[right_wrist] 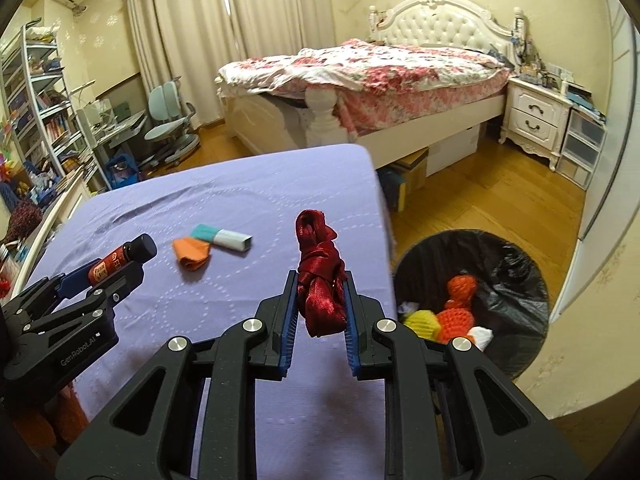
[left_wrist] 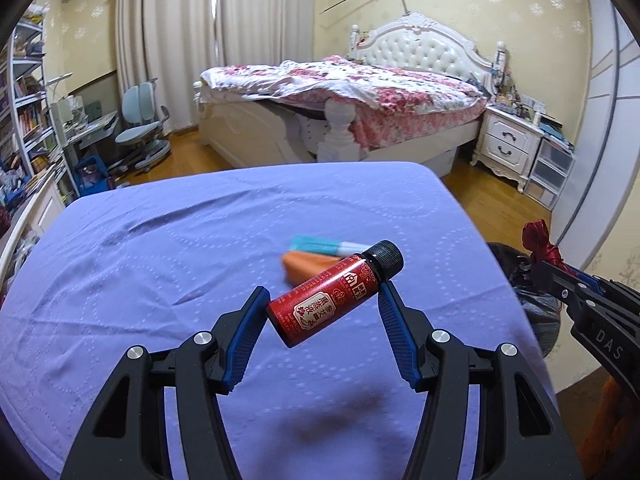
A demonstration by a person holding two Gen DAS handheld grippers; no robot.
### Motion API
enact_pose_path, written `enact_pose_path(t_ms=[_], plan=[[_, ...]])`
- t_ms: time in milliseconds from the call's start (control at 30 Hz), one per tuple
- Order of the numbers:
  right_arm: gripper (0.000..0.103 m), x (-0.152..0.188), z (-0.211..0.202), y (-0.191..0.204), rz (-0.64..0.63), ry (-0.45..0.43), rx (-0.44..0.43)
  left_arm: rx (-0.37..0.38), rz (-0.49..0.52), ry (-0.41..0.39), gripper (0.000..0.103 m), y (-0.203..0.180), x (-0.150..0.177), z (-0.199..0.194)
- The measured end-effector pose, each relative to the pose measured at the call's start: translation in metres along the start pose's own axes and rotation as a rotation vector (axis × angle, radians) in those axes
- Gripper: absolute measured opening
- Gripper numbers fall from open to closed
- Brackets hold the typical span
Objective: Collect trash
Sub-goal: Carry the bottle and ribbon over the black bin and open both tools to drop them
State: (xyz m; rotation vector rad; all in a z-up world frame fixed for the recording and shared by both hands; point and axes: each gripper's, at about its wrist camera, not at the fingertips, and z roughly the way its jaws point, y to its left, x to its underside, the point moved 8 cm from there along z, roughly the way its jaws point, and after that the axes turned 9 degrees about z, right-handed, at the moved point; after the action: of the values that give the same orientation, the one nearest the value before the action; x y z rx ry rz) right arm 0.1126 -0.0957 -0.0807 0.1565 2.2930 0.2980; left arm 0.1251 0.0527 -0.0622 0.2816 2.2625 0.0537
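Both grippers loaded, both clear of the bench (left_wrist: pixel 120 264). Left gripper (left_wrist: pixel 322 300) pinches a small red bottle (left_wrist: pixel 332 294) crosswise, black cap up and to its right, one pad near the base, the other near the shoulder below the cap; the bottle sits skewed between them, so the hold looks marginal. Right gripper (right_wrist: pixel 320 300) is pressed nearly together on a knotted red ribbon (right_wrist: pixel 320 276), most of the bundle standing above the pads. Bin (right_wrist: pixel 516 264), black liner, stands on the floor just beside the bench's right edge, already holding orange and yellow mesh and white scraps. Still on the purple cloth: an orange scrap (right_wrist: pixel 192 254) and a teal-and-white box (right_wrist: pixel 222 237), touching each other. Judgement: step in hand is carrying to the bin. Do the ribbon first, since the right gripper is nearer; get it fully over the opening before spreading, as cloth may cling to the ribbed pads. Keep the bottle's pinch firm and unrolled during the swing across. Both grippers angle downward and forward, side by side, the left one seen low at the right camera's left edge.
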Motion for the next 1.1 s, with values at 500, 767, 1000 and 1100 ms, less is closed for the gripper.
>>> enact_pose_path(t_ms=[500,767,1000,1100], plan=[[0.02,-0.031,-0.008,-0.099,0.104,-0.046,0.114,0.124,0.121,-0.044,0.058,-0.106,-0.044,0.026],[0.02,-0.034,0.001,-0.146,0.156,-0.035,0.153,0.164,0.186,-0.012,0.058,-0.155,-0.051,0.055],[0.02,-0.033,0.01,-0.172,0.181,-0.027,0.17,0.165,0.224,0.027,0.058,-0.176,-0.046,0.073],[0.02,-0.032,0.014,-0.183,0.193,-0.021,0.177,0.162,0.234,0.031,0.058,-0.183,-0.048,0.078]])
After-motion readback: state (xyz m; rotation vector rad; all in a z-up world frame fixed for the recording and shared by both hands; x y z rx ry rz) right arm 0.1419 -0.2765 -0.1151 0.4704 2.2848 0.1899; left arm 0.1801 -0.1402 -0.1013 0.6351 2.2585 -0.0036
